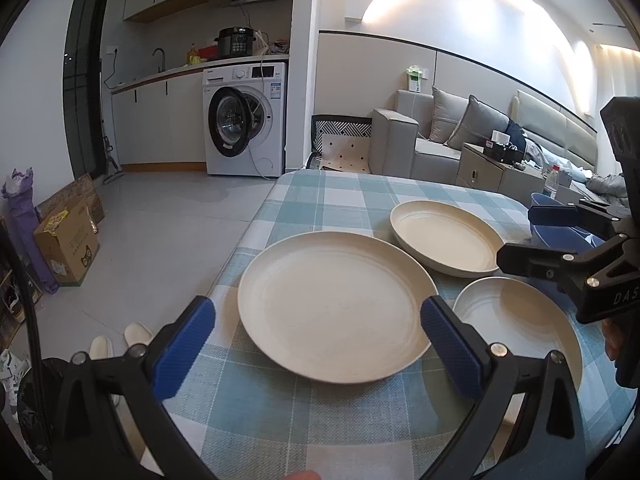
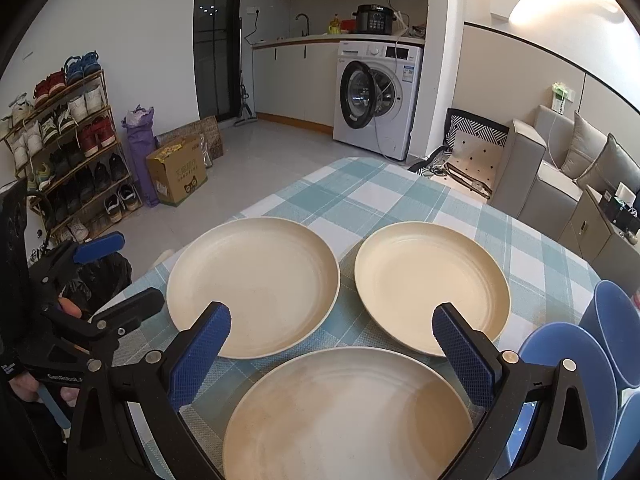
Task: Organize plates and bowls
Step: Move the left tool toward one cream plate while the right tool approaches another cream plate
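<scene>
Ribbed blue fingers point(image 2: 464, 356); round cream plates point(image 2: 254, 286), checked cloth point(image 2: 384, 196).

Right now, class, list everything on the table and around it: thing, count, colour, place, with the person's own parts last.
plates: three, cream, on the tablecloth, none stacked
bowls: at least three, blue, at the table's right edge
tablecloth: one, teal and white check, covering the table
washing machine: one, white, door open, under the counter
shoe rack: one, full, by the left wall
cardboard box: one, brown, on the floor
left gripper: open, over the left plate
right gripper: open, over the nearest plate
</scene>
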`<state>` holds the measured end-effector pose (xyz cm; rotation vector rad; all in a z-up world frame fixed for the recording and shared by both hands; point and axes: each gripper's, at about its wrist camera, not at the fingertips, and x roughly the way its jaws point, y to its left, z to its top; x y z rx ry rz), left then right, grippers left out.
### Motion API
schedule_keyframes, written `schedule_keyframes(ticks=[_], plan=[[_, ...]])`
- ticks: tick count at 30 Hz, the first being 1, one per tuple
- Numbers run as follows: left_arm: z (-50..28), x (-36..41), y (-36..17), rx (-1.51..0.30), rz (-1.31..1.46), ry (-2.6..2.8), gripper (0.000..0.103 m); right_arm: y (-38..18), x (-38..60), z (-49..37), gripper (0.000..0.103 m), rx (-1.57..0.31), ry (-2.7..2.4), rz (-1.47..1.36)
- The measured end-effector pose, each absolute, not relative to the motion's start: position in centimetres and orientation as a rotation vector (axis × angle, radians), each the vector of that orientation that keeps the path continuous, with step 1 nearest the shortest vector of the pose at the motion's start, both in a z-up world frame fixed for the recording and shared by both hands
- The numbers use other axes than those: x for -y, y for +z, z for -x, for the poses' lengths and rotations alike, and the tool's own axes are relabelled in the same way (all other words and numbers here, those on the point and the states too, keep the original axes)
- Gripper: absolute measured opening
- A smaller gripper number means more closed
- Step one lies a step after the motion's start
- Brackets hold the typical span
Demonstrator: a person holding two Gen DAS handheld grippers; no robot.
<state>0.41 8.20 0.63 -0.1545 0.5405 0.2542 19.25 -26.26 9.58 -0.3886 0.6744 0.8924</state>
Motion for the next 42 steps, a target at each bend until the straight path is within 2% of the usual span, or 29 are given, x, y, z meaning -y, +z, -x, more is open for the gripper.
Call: schedule_keyframes(ticks=[42], plan=[[-4.1, -14.5, -3.5, -0.786, 0.319, 0.375, 0.103, 4.0, 20.0, -23.7, 0.103, -0.906, 0.97, 0.387]])
